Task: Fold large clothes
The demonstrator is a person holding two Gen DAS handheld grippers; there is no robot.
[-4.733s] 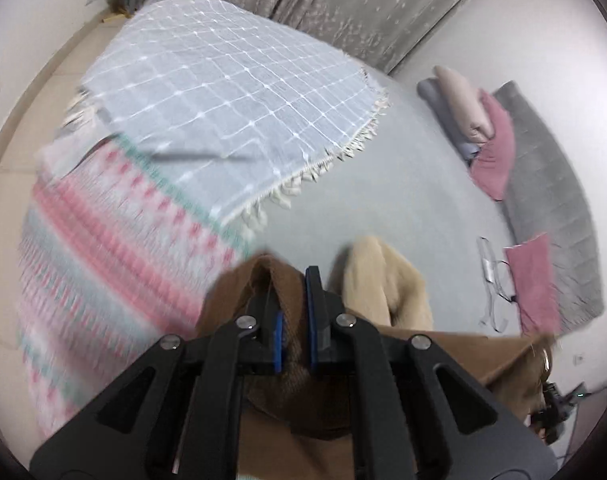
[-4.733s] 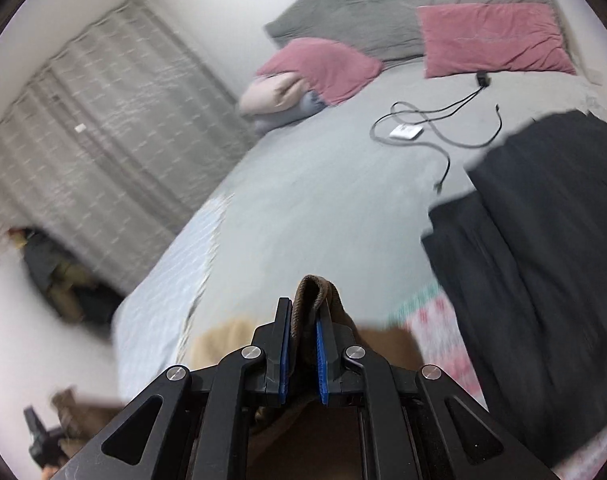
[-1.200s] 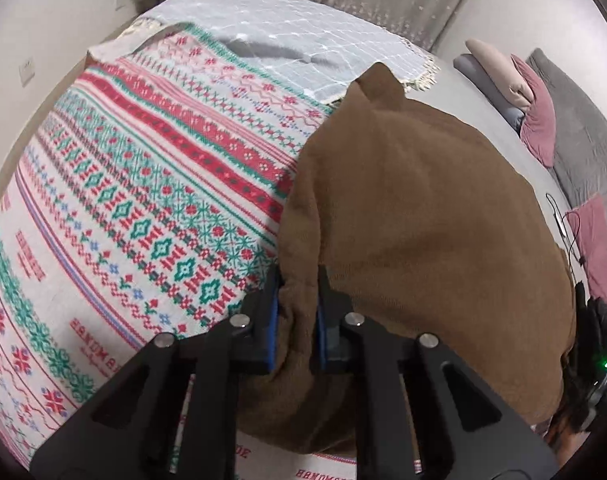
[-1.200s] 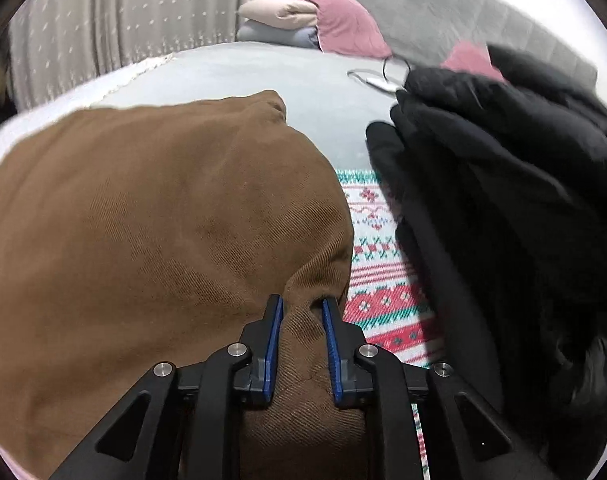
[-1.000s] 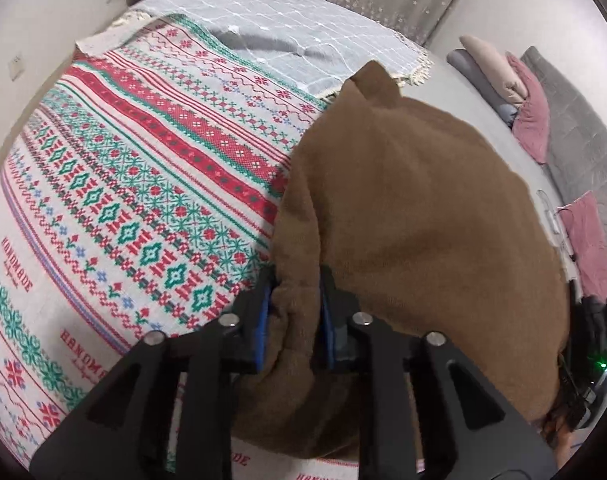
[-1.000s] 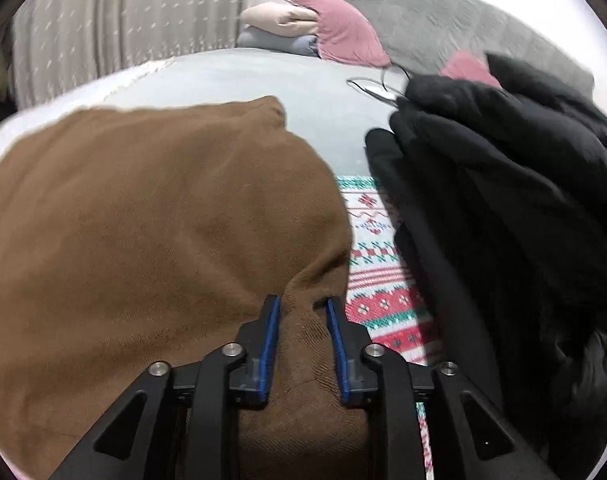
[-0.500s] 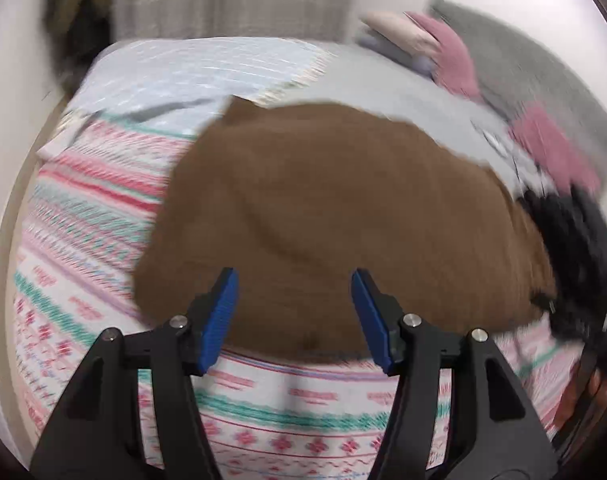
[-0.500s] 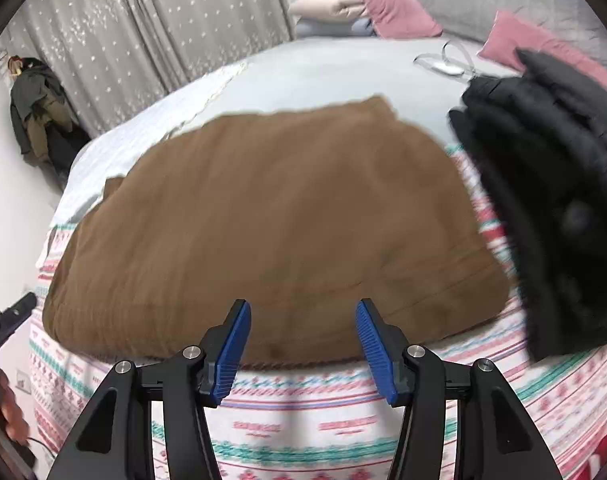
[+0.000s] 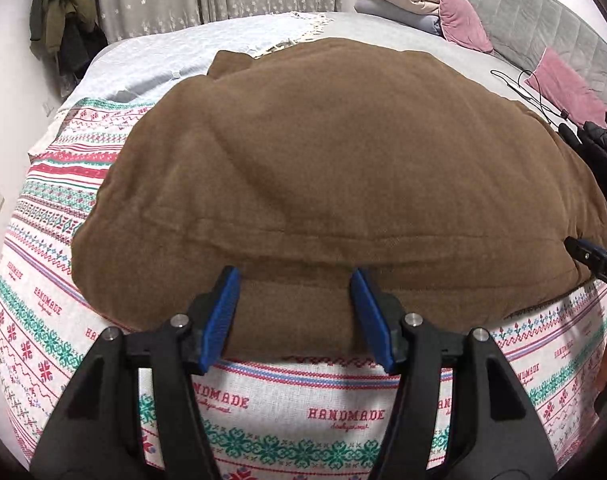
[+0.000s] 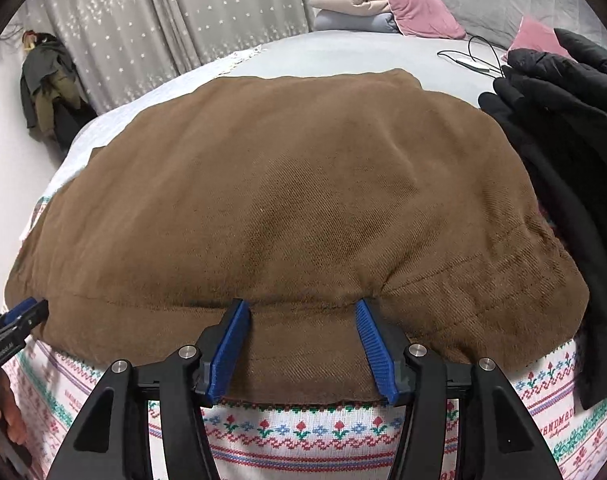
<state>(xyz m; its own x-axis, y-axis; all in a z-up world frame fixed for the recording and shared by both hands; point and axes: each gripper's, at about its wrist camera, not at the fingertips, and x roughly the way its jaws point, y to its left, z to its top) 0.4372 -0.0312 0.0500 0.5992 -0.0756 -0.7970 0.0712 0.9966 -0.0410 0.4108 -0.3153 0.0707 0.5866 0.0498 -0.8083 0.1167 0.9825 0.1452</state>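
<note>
A large brown garment (image 9: 343,168) lies spread flat on a red, green and white patterned blanket (image 9: 43,280) on the bed; it also fills the right wrist view (image 10: 287,200). My left gripper (image 9: 295,316) is open and empty, just above the garment's near hem. My right gripper (image 10: 303,344) is open and empty over the near hem further right. The right gripper's tip shows at the right edge of the left wrist view (image 9: 591,260). The left gripper's tip shows at the left edge of the right wrist view (image 10: 15,324).
A black puffy jacket (image 10: 567,152) lies right of the brown garment. A light blue checked throw (image 9: 175,56) lies beyond it. Pillows (image 9: 423,4) and a cable (image 10: 475,64) lie on the grey sheet. Clothes (image 10: 43,88) hang by the curtain.
Both grippers have let go of the brown garment's hem, opened wide and pulled back. The garment now lies flat on the patterned blanket.
</note>
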